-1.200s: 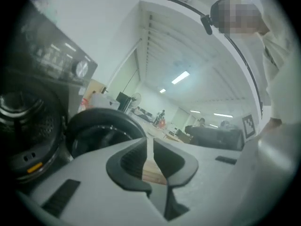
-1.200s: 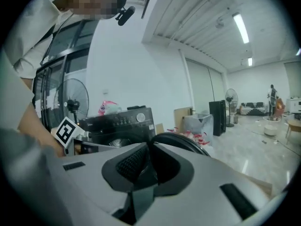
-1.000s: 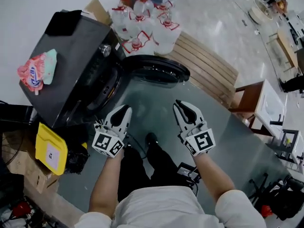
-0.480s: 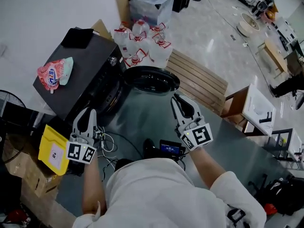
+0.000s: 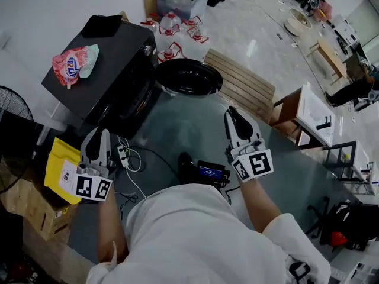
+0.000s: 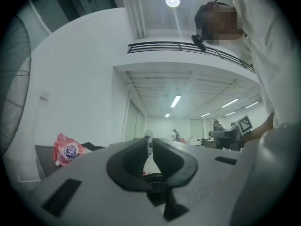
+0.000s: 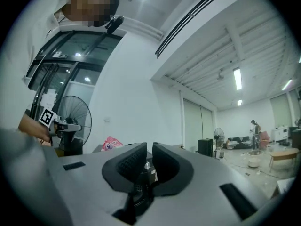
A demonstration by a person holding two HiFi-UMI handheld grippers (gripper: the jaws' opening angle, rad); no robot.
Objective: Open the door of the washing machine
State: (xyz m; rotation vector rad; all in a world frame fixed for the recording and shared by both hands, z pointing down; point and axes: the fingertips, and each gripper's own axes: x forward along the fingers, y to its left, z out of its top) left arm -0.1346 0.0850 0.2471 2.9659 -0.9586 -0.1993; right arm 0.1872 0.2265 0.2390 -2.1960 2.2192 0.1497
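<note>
The left claw (image 5: 98,138) hovers empty, jaws a narrow slit apart, near the dark washing machine (image 5: 100,64), whose round door (image 5: 188,77) stands swung open at its front, while the right claw (image 5: 233,114) hovers likewise barely parted and empty.

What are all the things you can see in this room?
washing machine: one, black, upper left, its round door open
snack bag: one, pink, on the machine's top
water bottles: several, clear with red handles, behind the machine
wooden platform: one, tan, slatted, beside the door
box: one, yellow, floor at left
fan: one, black, left edge
left gripper, right gripper: two, white and black, jaws slightly apart, empty
</note>
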